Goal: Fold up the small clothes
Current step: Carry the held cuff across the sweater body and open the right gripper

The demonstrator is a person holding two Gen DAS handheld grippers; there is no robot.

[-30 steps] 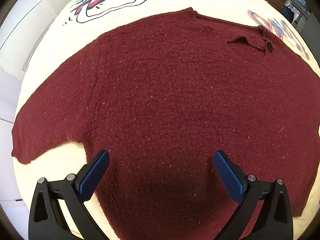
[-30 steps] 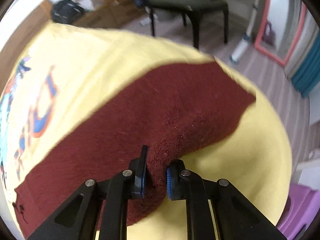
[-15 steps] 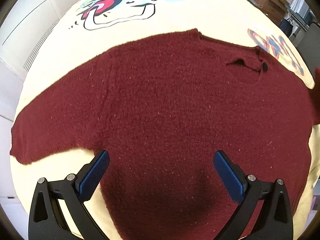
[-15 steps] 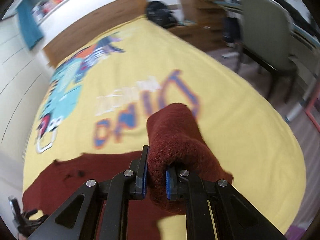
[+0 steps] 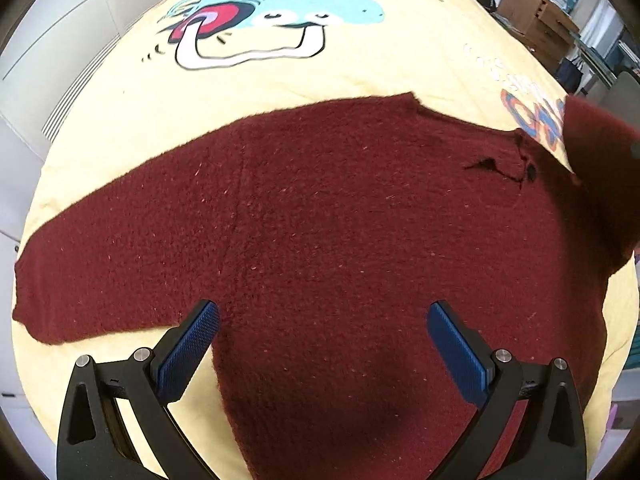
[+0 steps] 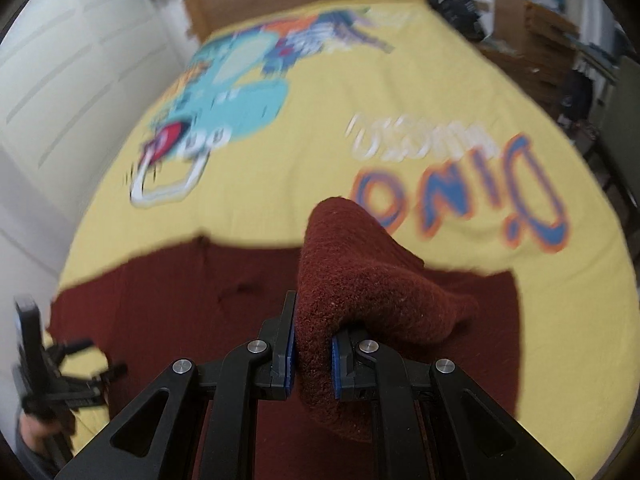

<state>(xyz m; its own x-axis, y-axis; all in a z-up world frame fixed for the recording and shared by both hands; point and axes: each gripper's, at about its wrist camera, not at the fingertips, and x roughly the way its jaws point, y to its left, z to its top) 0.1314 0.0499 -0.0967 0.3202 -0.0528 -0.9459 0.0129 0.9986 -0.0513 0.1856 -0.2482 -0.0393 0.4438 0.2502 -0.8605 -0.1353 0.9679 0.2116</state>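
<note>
A dark red knitted sweater [image 5: 340, 220] lies spread flat on the yellow bedspread [image 5: 360, 68], neck opening at the far right, one sleeve [image 5: 80, 272] stretched out to the left. My left gripper [image 5: 320, 344] is open and empty, hovering over the sweater's lower body. My right gripper [image 6: 313, 350] is shut on the sweater's other sleeve [image 6: 352, 264], lifted and bunched above the sweater body [image 6: 180, 300]. That raised sleeve also shows at the right edge of the left wrist view [image 5: 600, 160]. The left gripper also shows at the lower left of the right wrist view [image 6: 52, 380].
The bedspread carries a cartoon dinosaur print [image 6: 224, 108] and orange-blue lettering [image 6: 480, 200]. A wooden headboard [image 6: 304, 4] stands at the far end, white wardrobe doors [image 6: 60, 80] to the left, boxes and bags [image 6: 532, 32] to the right.
My right gripper has swung the held sleeve up off the bed edge and inward over the sweater body. My left gripper has drawn back slightly, staying open.
</note>
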